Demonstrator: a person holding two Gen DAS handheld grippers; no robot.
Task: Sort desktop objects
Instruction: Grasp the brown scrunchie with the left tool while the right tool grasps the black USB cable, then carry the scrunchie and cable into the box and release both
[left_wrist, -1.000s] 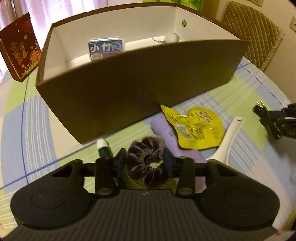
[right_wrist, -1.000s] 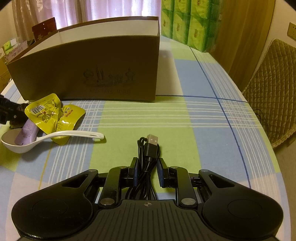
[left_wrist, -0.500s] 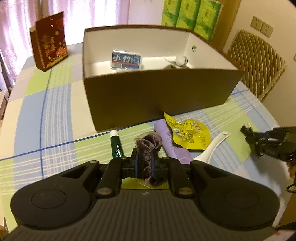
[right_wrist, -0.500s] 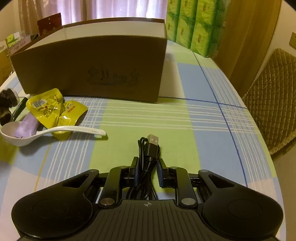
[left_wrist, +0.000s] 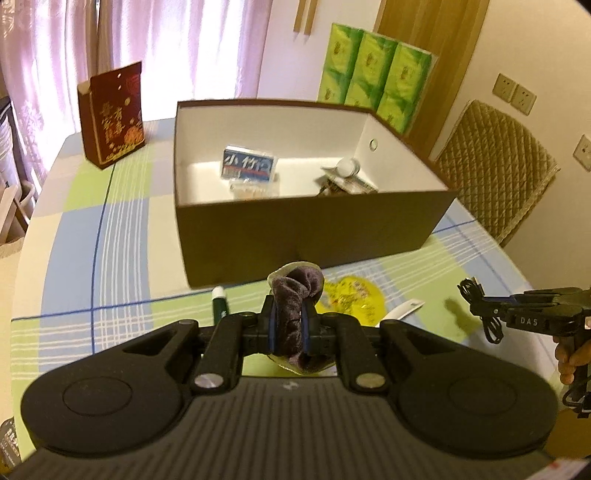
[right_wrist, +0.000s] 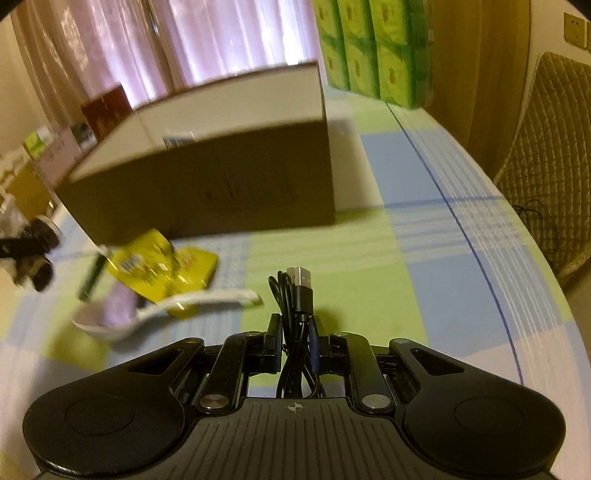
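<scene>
The dark brown velvet scrunchie (left_wrist: 295, 317) is clenched in the left tool (left_wrist: 289, 325) and, compared with a second ago, is lifted off the checked surface (left_wrist: 122, 258) toward the open brown cardboard box (left_wrist: 310, 229). The coiled black USB cable (right_wrist: 297, 317) is likewise gripped in the right tool (right_wrist: 295, 347) and now raised above the surface.

Left hand-held gripper (left_wrist: 289, 323) is clamped on something; right hand-held gripper (right_wrist: 296, 345), gripped by a hand (left_wrist: 570, 356), is clamped too.
</scene>
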